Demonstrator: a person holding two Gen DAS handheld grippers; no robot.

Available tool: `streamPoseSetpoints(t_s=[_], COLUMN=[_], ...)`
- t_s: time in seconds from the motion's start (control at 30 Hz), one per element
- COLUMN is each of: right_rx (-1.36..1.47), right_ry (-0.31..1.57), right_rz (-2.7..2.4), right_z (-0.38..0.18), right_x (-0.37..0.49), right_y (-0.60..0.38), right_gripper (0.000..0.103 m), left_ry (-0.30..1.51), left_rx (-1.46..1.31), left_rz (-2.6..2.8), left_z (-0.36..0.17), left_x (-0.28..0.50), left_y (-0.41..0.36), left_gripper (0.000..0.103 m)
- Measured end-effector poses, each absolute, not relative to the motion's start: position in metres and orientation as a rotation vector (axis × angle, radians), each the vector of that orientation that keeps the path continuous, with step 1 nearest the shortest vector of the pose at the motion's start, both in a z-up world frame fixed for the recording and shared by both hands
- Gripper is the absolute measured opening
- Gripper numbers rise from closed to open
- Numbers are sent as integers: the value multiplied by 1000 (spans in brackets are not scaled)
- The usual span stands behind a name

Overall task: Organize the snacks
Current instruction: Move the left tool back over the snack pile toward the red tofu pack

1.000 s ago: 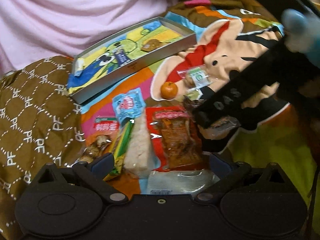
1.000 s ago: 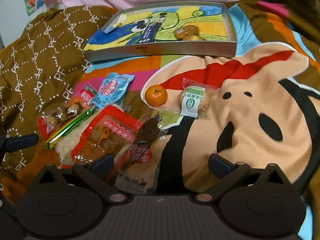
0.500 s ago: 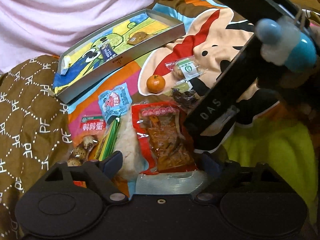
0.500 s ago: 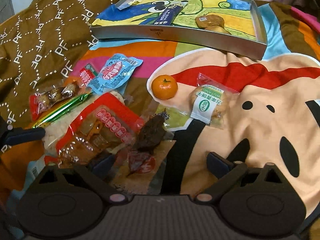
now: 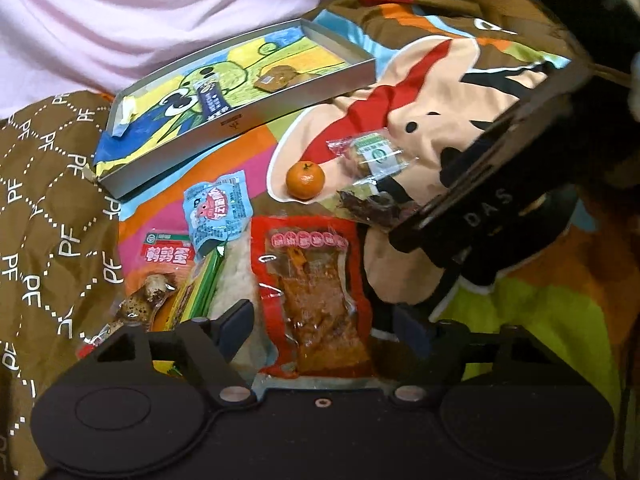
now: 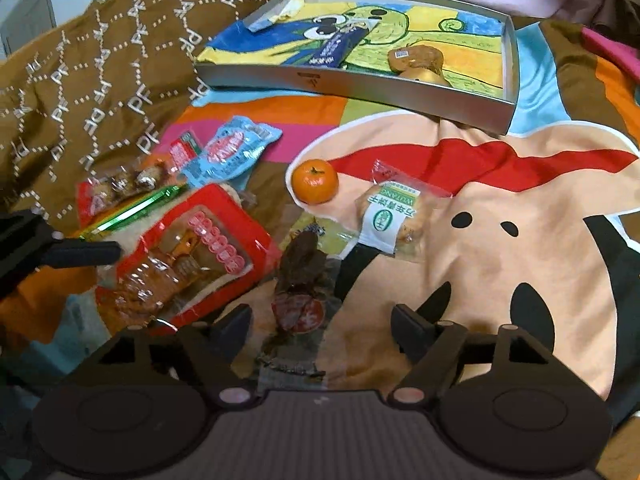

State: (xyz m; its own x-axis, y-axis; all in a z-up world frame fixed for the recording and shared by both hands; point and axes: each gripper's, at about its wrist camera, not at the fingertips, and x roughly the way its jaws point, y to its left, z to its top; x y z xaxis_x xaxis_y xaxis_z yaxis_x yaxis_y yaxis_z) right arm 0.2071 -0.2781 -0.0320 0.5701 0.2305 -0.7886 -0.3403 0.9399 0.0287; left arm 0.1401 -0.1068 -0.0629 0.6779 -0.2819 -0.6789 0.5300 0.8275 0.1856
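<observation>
both your grippers have narrowed from a wide spread a second ago, and the right one has rolled, so the tray now sits tilted in its view

your left gripper hangs over the red pack, which lies straight ahead between its fingers with its long axis running along the line the gripper points. its jaws are closing, about halfway in, and the pads do not yet press on the pack; it holds nothing

your right gripper is also closing and holds nothing. the dark pack lies between its fingers, long axis running away from you, with clear gaps on both sides. the red pack is to its left, nearer your left hand

the rest is loose on the blanket: the orange, the green-label biscuit, the blue pack and the egg pack

the tray is well beyond both grippers, up against the pink cloth, with a few snacks already in it

each hand looks set on its own pack, so let both pinch before lifting
</observation>
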Motion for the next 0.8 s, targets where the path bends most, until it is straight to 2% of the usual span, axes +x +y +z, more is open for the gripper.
streamPoseSetpoints(t_s=[0.07,0.13,0.4,0.5,0.57,0.8], right_rx=[-116,-98,-41,-45,-49,-16], right_ry=[889,879,886,886,878,872], right_rz=[337,338,347,350,339,304], right_z=[-29,-27,-27,-27,-27,-26], right_x=[207,208,214,214,213,215], right_y=[-280,-282,-289,-287,-286,-292], right_gripper=[81,81,81,81,80,72], left_ry=[696,731,800,820,832,829], left_rx=[388,384,292,264,230,61], left_rz=[-455,-434,-398,-392,-391,-387], left_z=[-62,-63,-65,-67,-68,-64], left_x=[144,149,157,160,162,163], left_y=[-110,-113,-112,-110,-107,-89], left_gripper=[66,63,62,58,51,49])
